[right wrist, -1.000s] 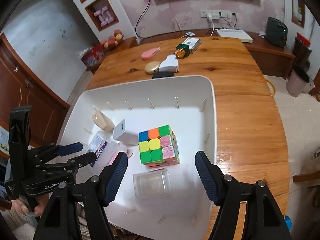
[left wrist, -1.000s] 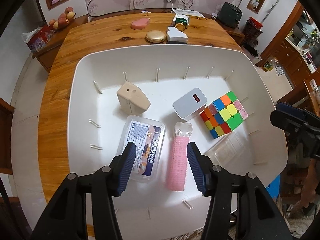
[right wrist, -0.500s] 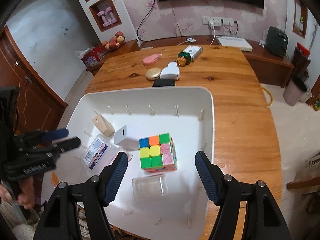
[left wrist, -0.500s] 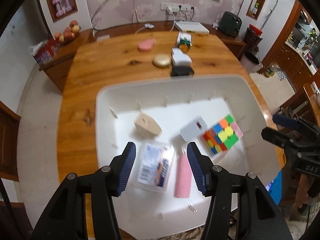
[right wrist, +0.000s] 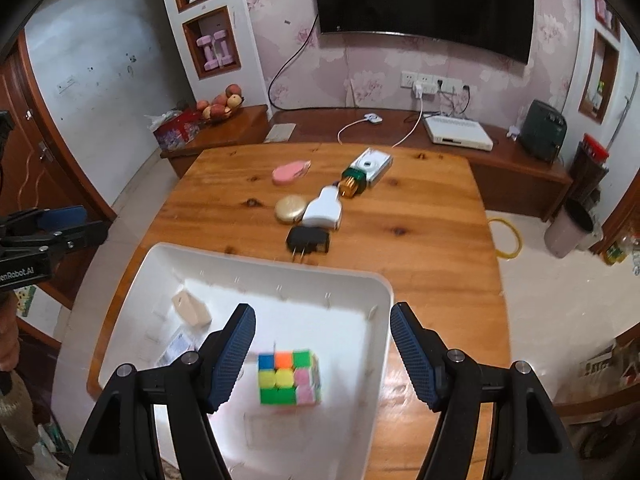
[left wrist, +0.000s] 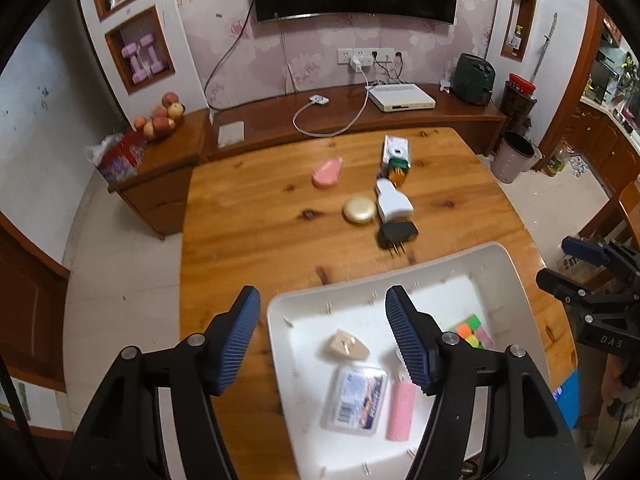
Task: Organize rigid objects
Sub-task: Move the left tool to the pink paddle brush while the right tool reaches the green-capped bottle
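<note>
A white bin [left wrist: 360, 296] [right wrist: 180, 256] sits on the near part of the wooden table. In it lie a colour cube [right wrist: 289, 377], a beige block [left wrist: 347, 346], a clear labelled box [left wrist: 358, 399] and a pink roller [left wrist: 400, 410]. On the table beyond lie a black plug [left wrist: 396, 235] [right wrist: 308, 240], a white charger [left wrist: 393, 202], a gold compact [left wrist: 359, 210], a pink case [left wrist: 327, 173] and a green-and-gold item by a white box [left wrist: 396, 151]. My left gripper [left wrist: 322, 340] is open and empty above the bin's left rim. My right gripper [right wrist: 323, 354] is open and empty above the cube.
A low wooden cabinet [left wrist: 352, 116] runs behind the table with a white set-top box, cables and a fruit bowl. A bin stands on the floor at the right [left wrist: 516, 156]. The table's left edge drops to tiled floor.
Both grippers have pulled up and back from the bin, still open. The view now takes in the far table and wall. The objects in the bin have not moved.
</note>
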Available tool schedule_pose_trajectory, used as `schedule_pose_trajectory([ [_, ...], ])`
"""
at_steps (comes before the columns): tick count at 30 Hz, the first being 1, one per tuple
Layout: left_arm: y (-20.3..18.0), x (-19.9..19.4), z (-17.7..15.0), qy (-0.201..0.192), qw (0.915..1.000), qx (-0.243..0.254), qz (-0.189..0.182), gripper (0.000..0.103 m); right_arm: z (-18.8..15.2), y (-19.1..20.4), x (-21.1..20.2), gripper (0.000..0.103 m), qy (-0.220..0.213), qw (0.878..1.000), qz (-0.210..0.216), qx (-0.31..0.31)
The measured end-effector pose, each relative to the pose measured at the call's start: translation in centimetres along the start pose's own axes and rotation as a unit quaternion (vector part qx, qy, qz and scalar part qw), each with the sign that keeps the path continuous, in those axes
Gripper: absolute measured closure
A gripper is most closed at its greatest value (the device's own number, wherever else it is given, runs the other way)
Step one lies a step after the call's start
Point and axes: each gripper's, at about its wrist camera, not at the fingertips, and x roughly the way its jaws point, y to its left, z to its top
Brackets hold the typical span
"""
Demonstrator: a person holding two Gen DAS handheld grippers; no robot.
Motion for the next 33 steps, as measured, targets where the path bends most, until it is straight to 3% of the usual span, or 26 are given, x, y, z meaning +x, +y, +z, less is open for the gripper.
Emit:
schedule_pose_trajectory([
  [7, -0.7, 1.0, 3.0, 0.004, 0.9997, 0.024, 0.009, 0.034, 4.3, -0.7, 0.9, 0.032, -0.007, 1.000, -0.024, 0.000],
  [16, -1.2, 4.4, 7.7, 0.014, 0.9988, 0.043, 0.016, 0.034, 12.3, -2.9, 3.5, 0.032, -0.002, 0.998, -0.048, 0.030],
  [22, -1.7, 8.1, 10.4, 0.036, 0.9977, 0.057, 0.012, 0.034, 16.0, -4.1, 6.0, 0.032, 0.003, 0.996, -0.065, 0.054],
  [25, -1.9, 10.5, 12.0, 0.044, 0.9963, 0.067, 0.030, 0.034, 17.3, -4.4, 7.6, 0.032, 0.011, 0.995, -0.077, 0.062],
  [33, 0.1, 15.9, 15.5, 0.062, 0.9961, 0.037, 0.050, 0.034, 20.8, -4.8, 12.2, 0.032, 0.031, 0.991, -0.102, 0.082],
])
